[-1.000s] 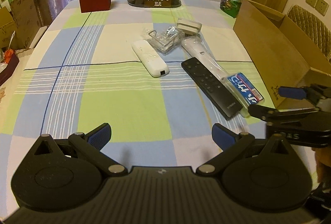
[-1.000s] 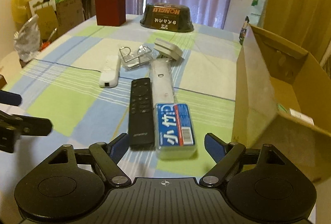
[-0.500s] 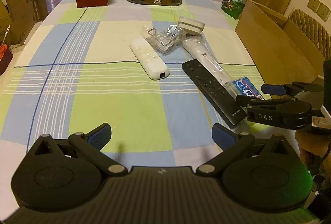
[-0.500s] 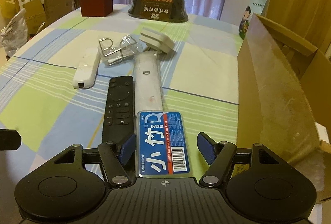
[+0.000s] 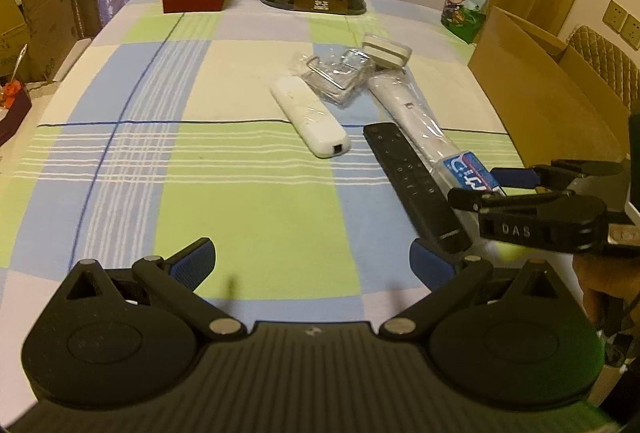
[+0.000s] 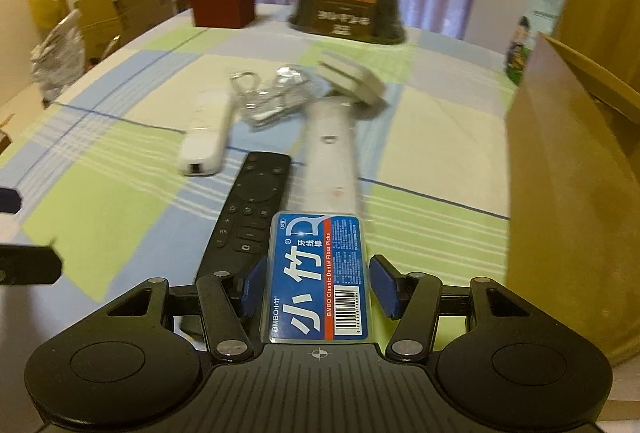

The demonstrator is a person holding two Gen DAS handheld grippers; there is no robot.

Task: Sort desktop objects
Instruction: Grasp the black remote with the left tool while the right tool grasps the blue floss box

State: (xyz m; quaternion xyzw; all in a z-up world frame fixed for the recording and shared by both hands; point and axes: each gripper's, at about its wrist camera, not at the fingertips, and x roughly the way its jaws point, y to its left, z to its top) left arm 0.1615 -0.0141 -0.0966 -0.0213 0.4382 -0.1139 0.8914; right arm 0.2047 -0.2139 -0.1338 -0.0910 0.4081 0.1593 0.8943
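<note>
Your left gripper [image 5: 312,257] hovered spread over bare desk [image 5: 248,201]. The white remote [image 5: 308,121], black remote [image 6: 248,217] and wrapped remote [image 6: 330,153] lay unsorted mid-desk. Your right gripper [image 6: 318,287] straddled the floss box [image 6: 318,273], not visibly clamped, beside the cardboard box [image 6: 560,193].

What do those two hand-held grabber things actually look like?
Both are matte black plastic. Each has a ribbed base, two round discs, and hinged link bars with silver rivets that carry fingers tipped with blue pads. The left gripper shows this plainly; the right gripper matches it and bears white letters "DAS" on its side.
</note>
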